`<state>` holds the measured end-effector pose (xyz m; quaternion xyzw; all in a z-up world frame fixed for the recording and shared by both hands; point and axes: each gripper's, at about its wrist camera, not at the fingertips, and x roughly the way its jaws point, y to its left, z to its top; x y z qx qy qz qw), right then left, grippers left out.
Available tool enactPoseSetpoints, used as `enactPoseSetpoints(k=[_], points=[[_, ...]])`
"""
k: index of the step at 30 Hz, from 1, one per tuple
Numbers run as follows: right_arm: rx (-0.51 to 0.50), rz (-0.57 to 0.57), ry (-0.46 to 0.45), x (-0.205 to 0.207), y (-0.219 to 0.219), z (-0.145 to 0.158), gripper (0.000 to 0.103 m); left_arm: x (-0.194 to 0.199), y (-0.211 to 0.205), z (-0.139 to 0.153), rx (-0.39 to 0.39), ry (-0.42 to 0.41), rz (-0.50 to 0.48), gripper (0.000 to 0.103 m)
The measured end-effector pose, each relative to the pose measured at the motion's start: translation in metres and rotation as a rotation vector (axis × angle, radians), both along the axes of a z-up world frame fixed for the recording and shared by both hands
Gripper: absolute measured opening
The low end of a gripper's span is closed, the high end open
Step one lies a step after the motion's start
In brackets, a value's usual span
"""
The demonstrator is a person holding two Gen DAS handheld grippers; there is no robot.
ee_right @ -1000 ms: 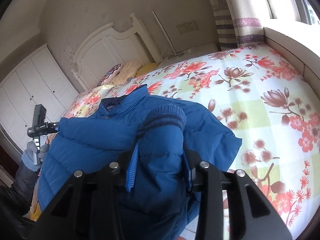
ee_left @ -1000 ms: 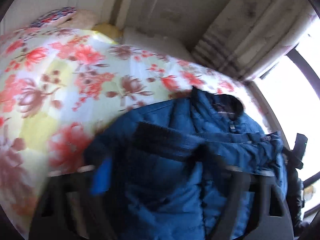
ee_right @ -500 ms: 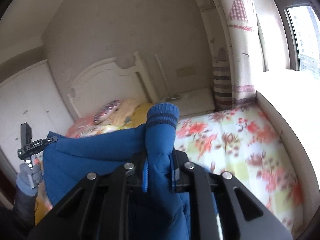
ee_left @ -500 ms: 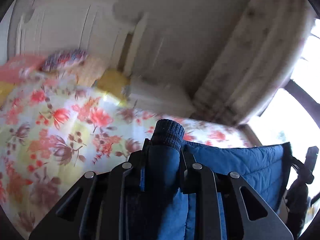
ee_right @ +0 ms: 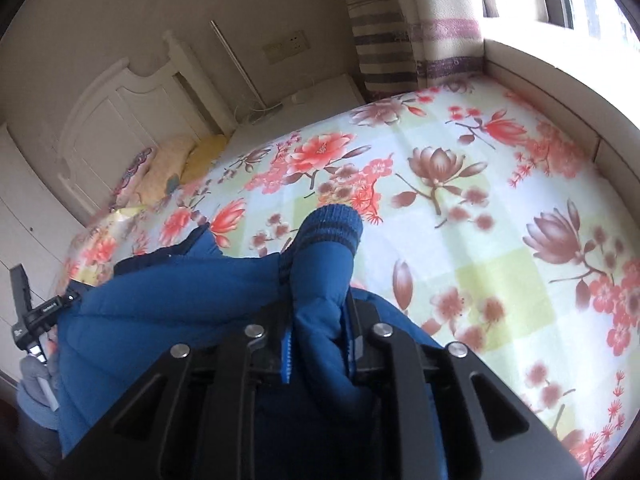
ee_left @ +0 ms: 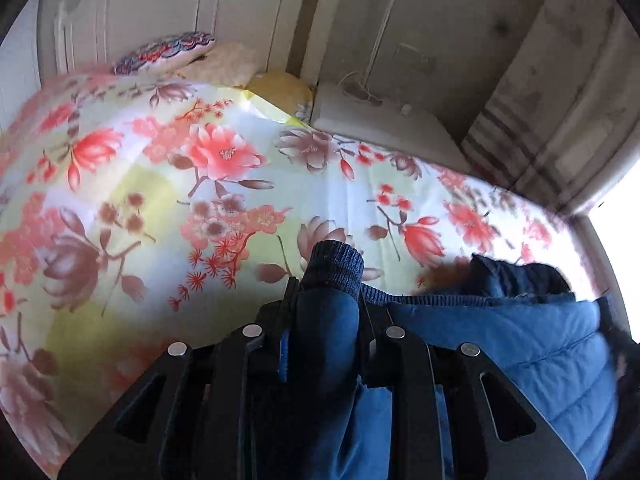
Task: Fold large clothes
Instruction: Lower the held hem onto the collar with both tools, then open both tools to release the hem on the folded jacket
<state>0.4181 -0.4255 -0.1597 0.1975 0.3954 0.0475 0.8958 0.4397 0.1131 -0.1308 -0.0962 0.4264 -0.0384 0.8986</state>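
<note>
A blue puffer jacket hangs stretched between my two grippers above the flowered bed sheet. In the left wrist view my left gripper is shut on one sleeve, and the dark knit cuff sticks out past the fingertips. In the right wrist view my right gripper pinches the other sleeve, its striped blue cuff poking forward. The right jaws are opening slightly with the sleeve still between them. The jacket body runs left to the collar.
Pillows lie against the white headboard. A white nightstand and a striped curtain stand at the far side, and a window ledge runs along the bed. A gloved hand shows at the far left.
Both grippers closed on the sleeves, lifted the jacket off the bed, then tipped back down toward the sheet. The jacket went from a heap to a stretched span.
</note>
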Motion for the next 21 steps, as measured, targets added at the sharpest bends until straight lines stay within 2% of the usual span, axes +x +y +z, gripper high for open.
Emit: enactPoseSetpoints(k=[2, 4, 5, 6, 7, 8, 9, 11, 13, 16, 18, 21], points=[[0.028, -0.013, 0.002, -0.001, -0.005, -0.004, 0.024, 0.007, -0.001, -0.001, 0.008, 0.030, -0.006, 0.025], [0.019, -0.046, 0.035, 0.000, -0.011, -0.004, 0.049, 0.006, 0.001, 0.010, -0.002, 0.035, -0.006, 0.026], [-0.003, -0.058, 0.059, -0.002, -0.010, 0.001, 0.055, 0.000, -0.002, 0.024, 0.010, 0.001, -0.006, 0.030], [-0.025, -0.062, 0.048, -0.006, -0.008, 0.013, 0.059, -0.005, -0.005, 0.032, 0.028, -0.027, -0.008, 0.038], [-0.060, -0.068, -0.005, -0.014, -0.003, 0.032, 0.063, -0.016, -0.018, 0.053, 0.076, -0.104, -0.013, 0.044], [-0.105, -0.074, -0.063, -0.021, 0.006, 0.050, 0.067, -0.020, -0.028, 0.062, 0.094, -0.139, -0.028, 0.077], [-0.139, -0.064, -0.114, -0.025, 0.016, 0.066, 0.072, -0.026, -0.043, 0.070, 0.105, -0.171, -0.058, 0.098], [-0.178, 0.030, -0.194, -0.025, 0.052, 0.093, 0.075, -0.035, -0.087, 0.077, 0.138, -0.220, -0.143, 0.099], [-0.246, 0.190, -0.205, -0.012, 0.108, 0.101, 0.076, -0.032, -0.122, 0.070, 0.192, -0.199, -0.192, 0.099], [-0.393, 0.329, -0.127, 0.013, 0.168, 0.079, 0.074, -0.017, -0.149, 0.046, 0.256, -0.119, -0.207, 0.099], [-0.412, 0.355, -0.073, 0.027, 0.181, 0.063, 0.073, -0.005, -0.154, 0.026, 0.274, -0.046, -0.209, 0.099], [-0.474, 0.348, -0.006, 0.042, 0.185, 0.037, 0.073, 0.007, -0.153, 0.002, 0.241, 0.017, -0.221, 0.099]])
